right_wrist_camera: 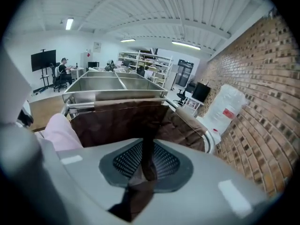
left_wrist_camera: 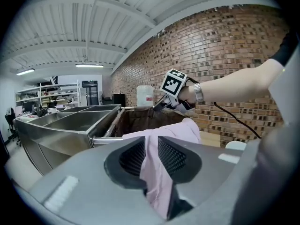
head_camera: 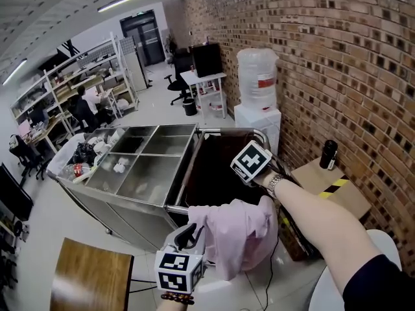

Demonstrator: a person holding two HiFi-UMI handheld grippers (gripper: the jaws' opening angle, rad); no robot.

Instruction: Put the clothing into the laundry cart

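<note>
A pale pink garment (head_camera: 238, 233) hangs in front of the laundry cart's near rail. My left gripper (head_camera: 189, 234) is shut on one end of it, and the left gripper view shows the pink cloth (left_wrist_camera: 174, 131) pinched between the pads (left_wrist_camera: 176, 156). The cart holds a brown fabric bag (head_camera: 209, 172) on a metal frame (right_wrist_camera: 117, 103). My right gripper (right_wrist_camera: 147, 162) is over the bag, its marker cube (head_camera: 251, 161) above the far side. Its jaws stand almost together with a strip of the brown bag cloth (right_wrist_camera: 146, 146) caught between them.
A steel trolley (head_camera: 170, 173) with several compartments adjoins the cart's left side. A water dispenser (head_camera: 258, 109), a cardboard box (head_camera: 332, 188) and a black bottle (head_camera: 329, 154) line the brick wall on the right. A wooden table (head_camera: 91, 274) is at lower left.
</note>
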